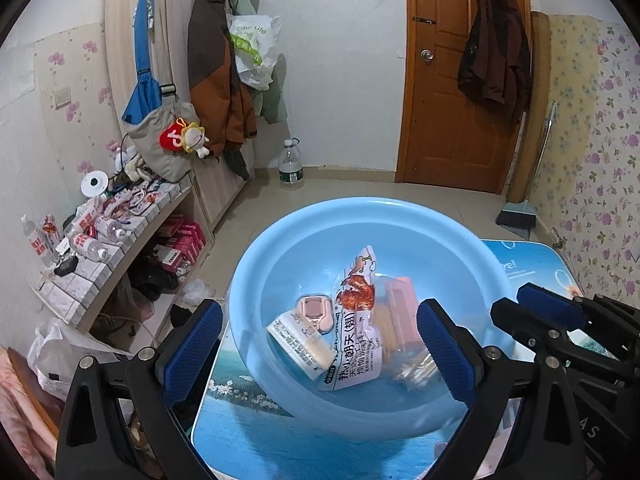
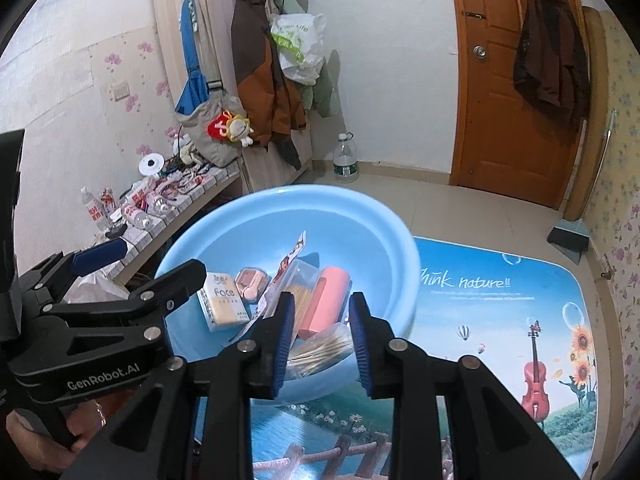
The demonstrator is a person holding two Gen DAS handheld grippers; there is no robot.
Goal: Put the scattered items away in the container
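A light blue basin (image 1: 360, 208) (image 2: 280, 196) stands on the table's left part. Inside lie a tissue pack (image 1: 300, 344) (image 2: 224, 304), a small pink case (image 1: 316, 312) (image 2: 250, 282), a snack packet (image 1: 356, 320) (image 2: 286, 264), a coral box (image 1: 402, 308) (image 2: 326, 300) and a bag of cotton swabs (image 2: 320, 350). My left gripper (image 1: 320, 344) (image 2: 156, 262) hovers wide open over the basin's near side, holding nothing. My right gripper (image 2: 322, 340) (image 1: 520, 302) stands beside it with a narrow gap. The swab bag shows through that gap, lying in the basin, and the pads do not press it.
The table wears a printed scenery cloth (image 2: 500, 320). A low shelf (image 1: 100, 236) crowded with bottles and packets runs along the left wall. A large water bottle (image 1: 291, 164) stands on the floor and a dustpan (image 2: 568, 240) leans at the right wall. A hand (image 2: 36, 440) grips the left tool.
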